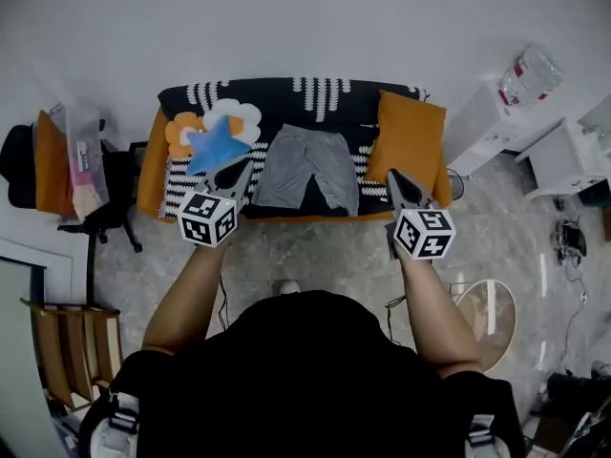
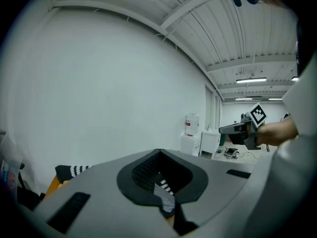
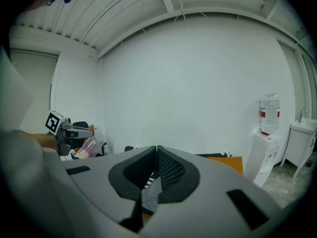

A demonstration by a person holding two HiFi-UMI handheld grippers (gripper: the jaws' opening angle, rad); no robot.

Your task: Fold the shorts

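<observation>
Grey shorts (image 1: pixel 305 165) are lying flat at the middle of the sofa (image 1: pixel 191 98) seat, waistband twd the sofa back and both legs twd the sofa's front edge.

The left gripper (image 1: pixel 245 168) is keeping its fingers (image 2: pixel 148 170) pressed together w/ no gap at the tips and nothing pinched btwn them. In its own view only a sliver of grey cloth and striped sofa cover is showing behind the shut jaws, well past them. The right gripper (image 1: pixel 392 175) is doing the same: its fingers (image 3: pixel 168 170) are meeting edge to edge and gripping nothing, w/ a strip of the shorts showing beyond them.

Both grippers are pointing at the sofa from its front side, one per hand, and each marker cube is sitting off the sofa's front edge. The left gripper's tips are hanging over the sofa's front-left seat, just beside the shorts' leg on that side and next to the blue star cushion (image 1: pixel 215 144). The right gripper's tips are hanging over the sofa's front-right seat, near the other leg and below the orange cushion (image 1: pixel 410 136) at the sofa's right end. The shorts are thus lying btwn the two pairs of fingers, closer to the sofa back than either tip. Can't tell if either tip is touching the cloth or the sofa cover; neither seems to be.
</observation>
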